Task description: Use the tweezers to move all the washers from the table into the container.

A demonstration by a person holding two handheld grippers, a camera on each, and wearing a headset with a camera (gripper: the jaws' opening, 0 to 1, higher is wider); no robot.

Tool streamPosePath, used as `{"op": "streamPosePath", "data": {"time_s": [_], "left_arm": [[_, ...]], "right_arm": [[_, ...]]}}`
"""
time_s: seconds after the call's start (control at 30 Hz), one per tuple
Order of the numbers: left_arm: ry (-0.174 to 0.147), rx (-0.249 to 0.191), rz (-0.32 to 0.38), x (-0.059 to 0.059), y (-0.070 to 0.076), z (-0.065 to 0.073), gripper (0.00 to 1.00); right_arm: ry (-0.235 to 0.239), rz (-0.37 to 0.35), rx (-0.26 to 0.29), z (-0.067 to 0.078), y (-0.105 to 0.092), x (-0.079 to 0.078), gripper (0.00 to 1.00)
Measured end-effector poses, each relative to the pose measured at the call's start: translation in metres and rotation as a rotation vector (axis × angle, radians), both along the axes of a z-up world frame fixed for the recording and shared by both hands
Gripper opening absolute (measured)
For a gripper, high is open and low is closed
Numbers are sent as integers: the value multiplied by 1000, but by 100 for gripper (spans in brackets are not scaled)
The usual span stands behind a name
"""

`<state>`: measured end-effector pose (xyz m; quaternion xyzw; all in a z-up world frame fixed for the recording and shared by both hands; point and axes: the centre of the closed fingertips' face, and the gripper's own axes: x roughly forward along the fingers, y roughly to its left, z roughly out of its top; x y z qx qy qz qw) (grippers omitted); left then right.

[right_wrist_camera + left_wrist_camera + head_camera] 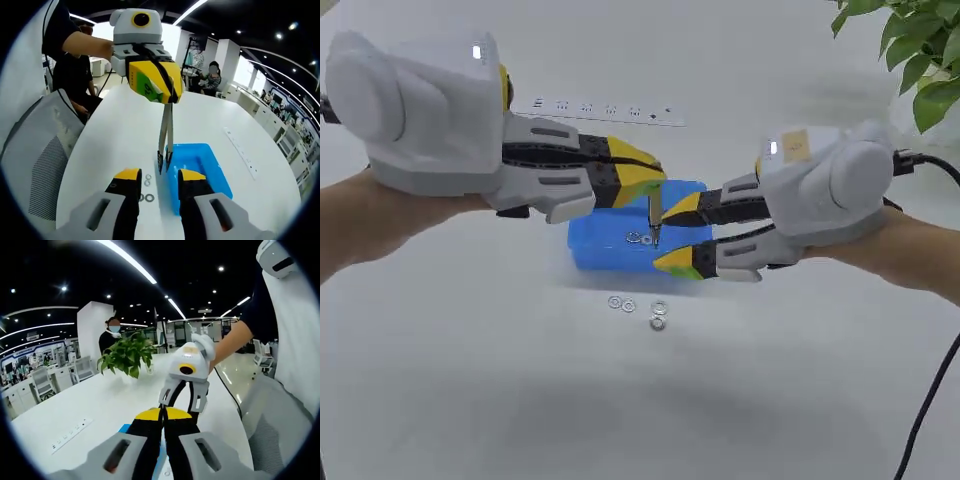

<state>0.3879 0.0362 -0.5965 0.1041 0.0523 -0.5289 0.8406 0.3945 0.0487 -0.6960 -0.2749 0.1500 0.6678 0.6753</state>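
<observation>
My left gripper [655, 178] [164, 412] is shut on a pair of metal tweezers [653, 218] [166, 131], which hang point-down over the blue container [610, 250] [202, 167]. Their tips are slightly apart, just above a couple of washers [636, 237] lying inside the container. I cannot tell whether the tips grip anything. Several washers [628, 305] [149, 197] lie on the white table in front of the container. My right gripper [667, 238] [160, 176] is open, its jaws standing either side of the tweezers' lower end without touching them.
A white power strip [610, 110] [242, 150] lies behind the container. A potted plant [920, 50] [125, 355] stands at the far right corner. A black cable [930, 400] trails from the right gripper. People sit and stand beyond the table.
</observation>
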Motion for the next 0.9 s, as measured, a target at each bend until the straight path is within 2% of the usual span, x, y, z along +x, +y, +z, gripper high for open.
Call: {"op": "streamPosePath", "data": {"time_s": [0.1,0.17,0.23,0.27,0.33,0.43,0.5,0.63,0.77,0.8,0.83,0.9], "left_arm": [[4,-2,-5,-7,-2,-2,4],[6,-5,-9,-11,-3,-4,4],[-13,-3,-20,-16,-3,-8,4],[-31,-30,-26,-18,-4,-8,4],[-11,-43,-17,-20,-3,-14,4],[2,-29,-19,-23,-3,-26,4],[16,-30,-20,-25,-3,-32,4],[26,-34,-20,-26,-2,-40,4],[30,-26,-20,-26,-1,-46,4],[32,-29,-16,-25,-1,-46,4],[42,-51,-8,-24,0,-46,4],[46,-49,-8,-24,-1,-49,4]], "right_arm": [[7,-22,-2,-4,-8,-5,32],[31,-48,-4,-9,-15,-13,32],[28,-68,5,-11,-20,-19,32],[44,-98,27,-13,-22,-23,34],[58,-109,36,-20,-27,-33,36],[56,-129,23,-31,-37,-44,40],[79,-154,30,-36,-42,-50,42],[84,-193,21,-46,-55,-52,46],[98,-246,33,-48,-64,-49,48],[101,-259,37,-49,-66,-49,49],[101,-279,42,-49,-69,-48,50],[108,-303,42,-50,-73,-48,52]]}}
